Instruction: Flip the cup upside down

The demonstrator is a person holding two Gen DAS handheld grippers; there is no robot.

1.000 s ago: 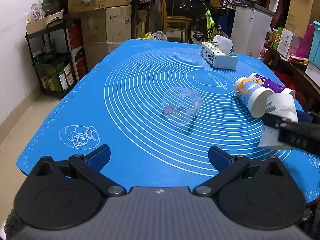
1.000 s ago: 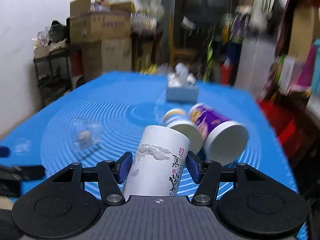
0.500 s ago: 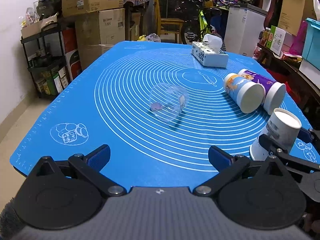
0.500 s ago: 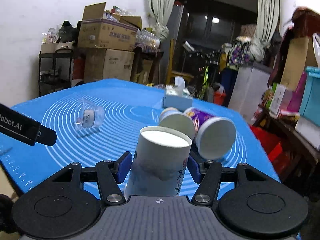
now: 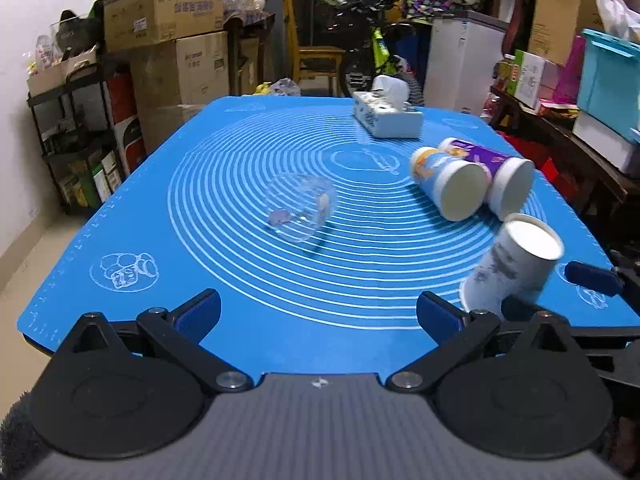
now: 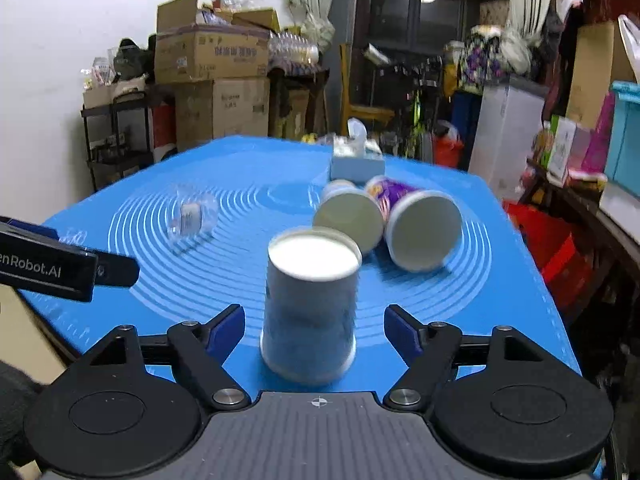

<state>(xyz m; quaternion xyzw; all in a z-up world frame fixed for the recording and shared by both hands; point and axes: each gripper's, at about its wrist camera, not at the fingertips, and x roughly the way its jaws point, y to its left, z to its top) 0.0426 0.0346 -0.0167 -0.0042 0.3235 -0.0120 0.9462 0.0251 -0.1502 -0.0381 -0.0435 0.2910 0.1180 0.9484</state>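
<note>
A blue mat [image 5: 248, 312] with white concentric rings covers the whole table ahead of both tools and runs under their fingers; past its far edge, well beyond either tool, cardboard boxes [image 5: 164, 12] are stacked on the left; on the mat's far end, ahead and a little right of the left gripper [image 5: 319, 314], lies a white tissue box [image 5: 387, 119]; nearer, ahead and right of that tool, an orange-printed cup [image 5: 450, 179] and a purple-printed cup [image 5: 494, 178] lie on their sides, touching, open mouths toward the cameras; from the right gripper [image 6: 315, 330] they sit just ahead and slightly right; the white paper cup [image 6: 309, 312] stands mouth-down on the mat, flat base up, right between the right gripper's blue pads [image 6: 227, 327], which are spread wide with a gap showing on each side of the cup, so nothing is pinched; in the left wrist view this cup appears tilted at the fisheye edge, just beyond the left tool's right finger; a clear plastic cup [image 5: 301, 213] lies on its side ahead of the left gripper near the rings' middle, ahead and left of the right one; the left gripper's fingers are spread wide with bare mat between them.
</note>
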